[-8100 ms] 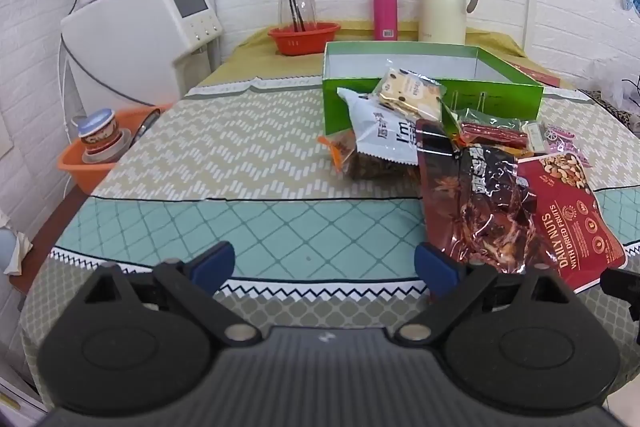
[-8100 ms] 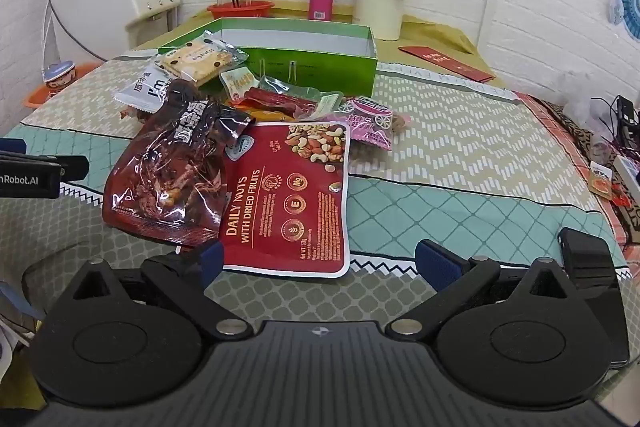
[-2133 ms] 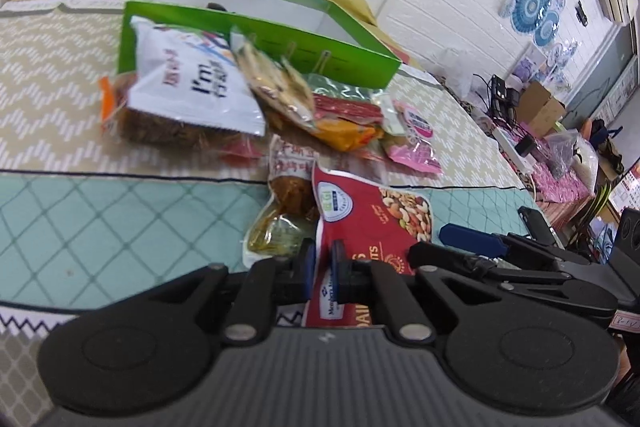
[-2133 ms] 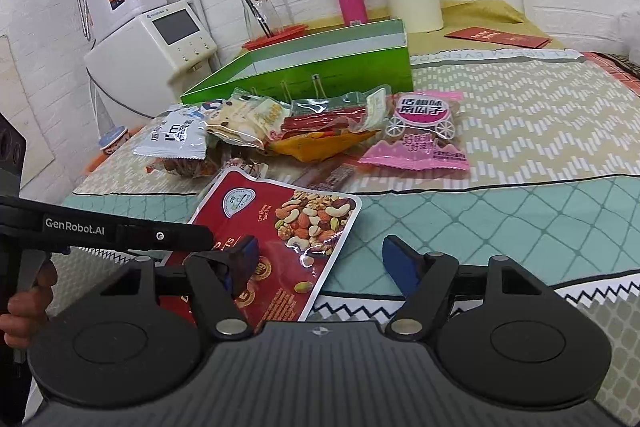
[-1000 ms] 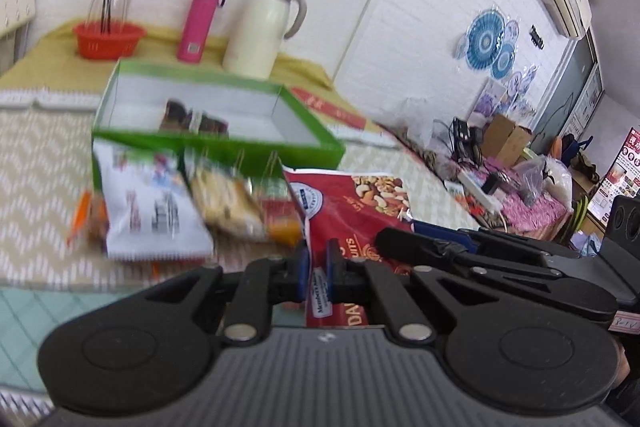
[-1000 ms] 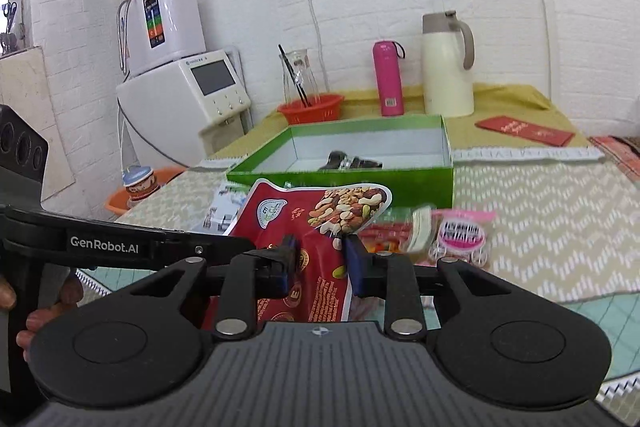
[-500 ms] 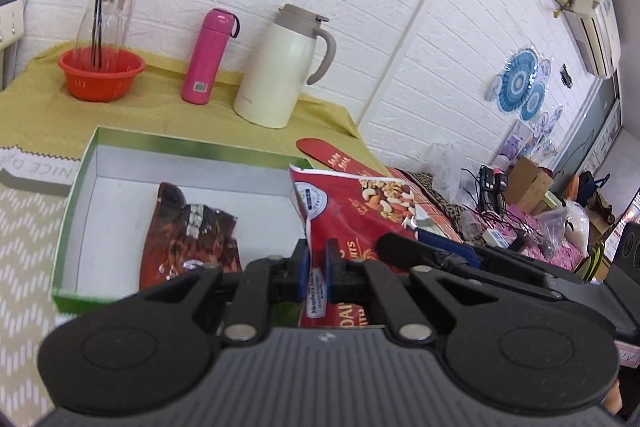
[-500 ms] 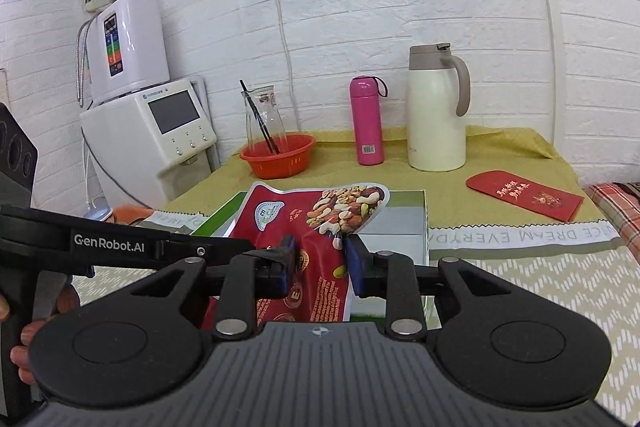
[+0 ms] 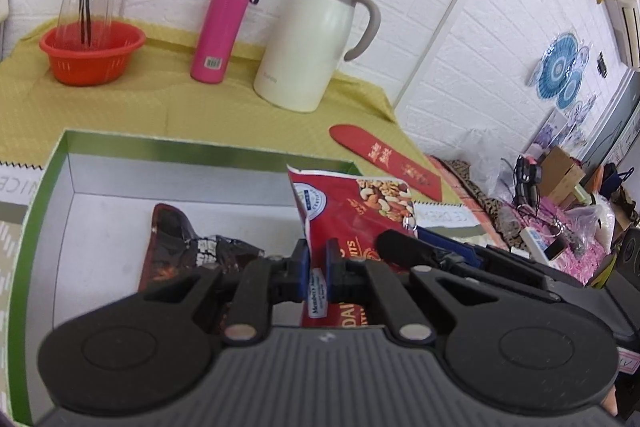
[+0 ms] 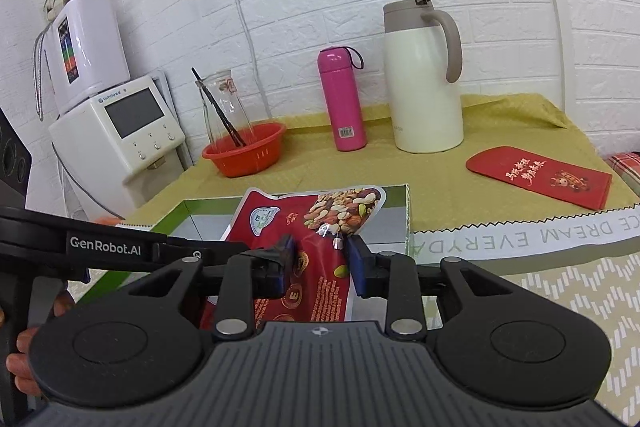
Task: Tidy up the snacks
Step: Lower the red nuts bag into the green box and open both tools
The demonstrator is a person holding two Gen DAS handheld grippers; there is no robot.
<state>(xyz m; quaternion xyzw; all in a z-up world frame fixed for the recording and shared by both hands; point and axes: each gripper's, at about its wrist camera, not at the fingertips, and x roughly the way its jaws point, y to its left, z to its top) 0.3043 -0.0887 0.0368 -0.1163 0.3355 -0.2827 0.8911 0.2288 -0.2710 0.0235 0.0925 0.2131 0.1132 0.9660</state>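
Two handheld grippers together hold a red foil pouch of mixed nuts (image 9: pixel 352 223) upright in the air above an open green cardboard box (image 9: pixel 40 211) with a pale inner floor. The left gripper (image 9: pixel 316 269) has its blue-padded jaws pressed nearly together on the pouch's lower edge, where a white strip reads "Member's" and larger letters "DAI" and "UITS" show in part. The right gripper (image 10: pixel 320 261) has its jaws closed partway, one on each side of the pouch's middle, the foil bowed between them; in its view the pouch (image 10: pixel 316 227) shows a photograph of nuts and dried fruit at the top, a round white seal, and gold medallions, one marked "E". The left gripper's black body crosses this view at the left, printed "GenRobot.AI", with bare fingers (image 10: pixel 24 351) behind it. Inside the box lies a dark brown and red snack bag (image 9: pixel 192 247) with white lettering too small to read. Behind the box, on a yellow cloth, stand an orange-red plastic bowl (image 10: pixel 246 149) holding a clear glass carafe (image 10: pixel 224 111) with a black stick in it, a pink flask (image 10: pixel 342 99) with a barcode sticker, and a cream thermal jug (image 10: pixel 424 79) with a taupe lid and handle. A red envelope (image 10: pixel 540 175) with gold Chinese characters lies flat to the right. The tablecloth border reads "DREAM EVERYDA", upside down. At far left, a white dispenser (image 10: pixel 116 127) bears a screen and a small, unclear brand name.
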